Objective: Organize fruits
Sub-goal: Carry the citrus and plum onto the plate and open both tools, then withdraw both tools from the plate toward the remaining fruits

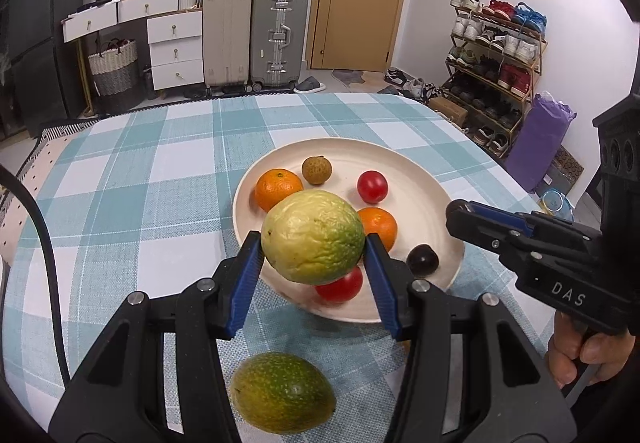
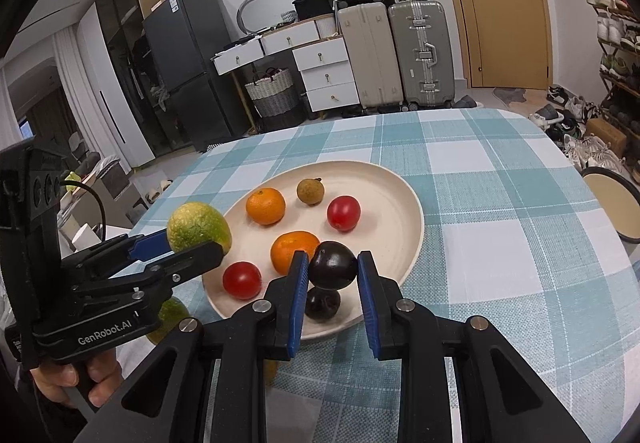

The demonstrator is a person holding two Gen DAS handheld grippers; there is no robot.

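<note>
Left gripper (image 1: 313, 255) clamped on yellow-green fruit (image 1: 313, 237), above plate (image 1: 424, 179) at 7 o'clock. Right gripper (image 2: 333, 275) pinching dark plum (image 2: 332, 270). Six fruits plated; mottled green fruit (image 1: 282, 391) remaining on surface.

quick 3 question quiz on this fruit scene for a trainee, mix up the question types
1. True or false: the left gripper is empty.
2. How many oranges lie on the plate?
3. Where is the green fruit that is not held? A) on the plate B) on the tablecloth, off the plate C) on the floor
Key: 1 false, it grips a yellow-green fruit. 2 two. 3 B.
</note>
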